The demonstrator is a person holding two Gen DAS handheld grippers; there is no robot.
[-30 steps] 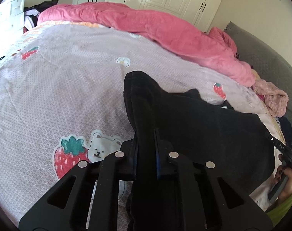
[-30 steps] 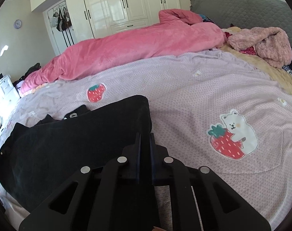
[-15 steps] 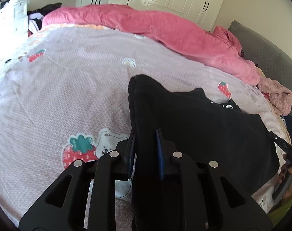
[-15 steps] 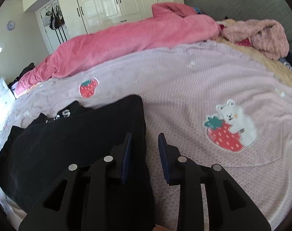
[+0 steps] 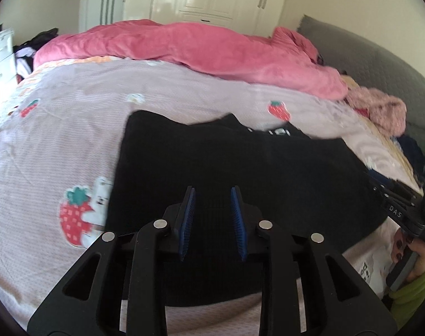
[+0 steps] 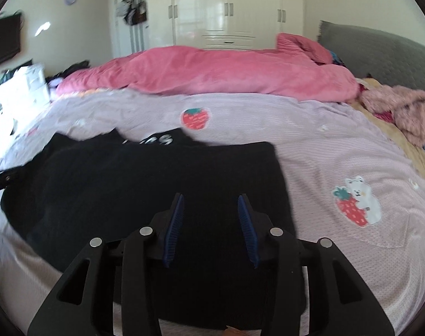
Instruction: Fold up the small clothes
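Both grippers, left (image 5: 212,221) and right (image 6: 211,229), gape empty over the garment (image 6: 156,196): soft, limp knit; pinch its corners.

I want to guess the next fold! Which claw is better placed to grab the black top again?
Probably the right claw. Both claws are open above the black top, but the right one sits near the top's free side edge. The left claw hovers over its middle.

Bright daylight, motion blur, fisheye vignetting
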